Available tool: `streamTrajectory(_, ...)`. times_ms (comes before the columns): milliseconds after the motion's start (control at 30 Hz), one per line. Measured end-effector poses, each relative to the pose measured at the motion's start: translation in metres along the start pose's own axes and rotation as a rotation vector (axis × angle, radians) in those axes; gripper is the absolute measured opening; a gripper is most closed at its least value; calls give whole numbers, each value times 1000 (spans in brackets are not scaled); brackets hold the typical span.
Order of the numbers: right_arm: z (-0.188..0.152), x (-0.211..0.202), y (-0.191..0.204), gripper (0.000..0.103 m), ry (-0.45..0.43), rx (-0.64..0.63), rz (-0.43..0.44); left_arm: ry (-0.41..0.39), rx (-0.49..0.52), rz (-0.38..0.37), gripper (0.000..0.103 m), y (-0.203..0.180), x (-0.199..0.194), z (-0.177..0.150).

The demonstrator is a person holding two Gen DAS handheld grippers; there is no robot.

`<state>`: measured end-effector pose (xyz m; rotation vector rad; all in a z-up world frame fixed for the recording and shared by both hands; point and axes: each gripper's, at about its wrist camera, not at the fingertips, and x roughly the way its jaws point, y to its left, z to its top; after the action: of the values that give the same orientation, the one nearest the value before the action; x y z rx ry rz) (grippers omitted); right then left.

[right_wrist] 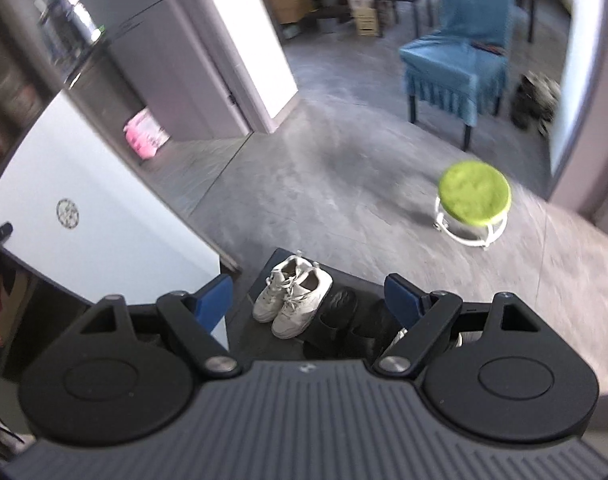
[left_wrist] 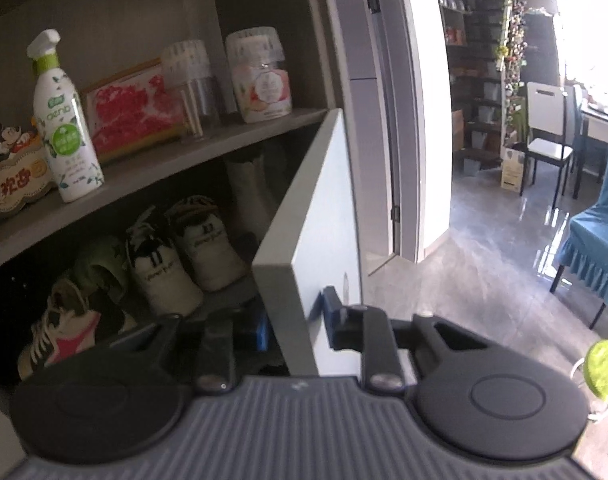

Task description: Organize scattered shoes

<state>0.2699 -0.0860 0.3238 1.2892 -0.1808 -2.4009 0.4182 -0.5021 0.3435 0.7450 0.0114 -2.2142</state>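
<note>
In the left wrist view, my left gripper (left_wrist: 295,320) grips the edge of the white cabinet door (left_wrist: 316,216), with one blue pad on each face. Inside the cabinet, on the lower shelf, stand a cream pair of sneakers (left_wrist: 183,256), a green slipper (left_wrist: 99,268) and a sneaker with a pink patch (left_wrist: 59,332). In the right wrist view, my right gripper (right_wrist: 306,286) is open and empty above a dark mat (right_wrist: 271,264). On the mat lie a white pair of sneakers (right_wrist: 291,300) and black slippers (right_wrist: 336,320). Another shoe (right_wrist: 398,338) is partly hidden behind the right finger.
On the upper shelf (left_wrist: 151,168) stand a spray bottle (left_wrist: 63,120), two deodoriser jars (left_wrist: 263,76) and a cartoon sign (left_wrist: 11,176). A green stool (right_wrist: 474,200) and a blue-covered chair (right_wrist: 456,60) stand on the grey floor. The open door (right_wrist: 83,200) is at the left.
</note>
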Motion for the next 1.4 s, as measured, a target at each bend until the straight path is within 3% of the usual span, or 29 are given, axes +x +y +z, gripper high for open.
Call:
streamTrajectory(267, -22, -22, -39, 85, -70, 90, -42, 31, 64, -16, 23, -88, -12, 24)
streamTrajectory(633, -55, -56, -95, 85, -118, 194, -101, 55, 11, -2, 32, -177, 5, 59)
streamTrajectory(1100, -110, -83, -149, 85, -151, 325, -201, 88, -36, 7, 38, -227, 32, 91)
streamTrajectory(1400, -115, -70, -147, 85, -144, 331, -194, 86, -34, -48, 44, -234, 41, 97)
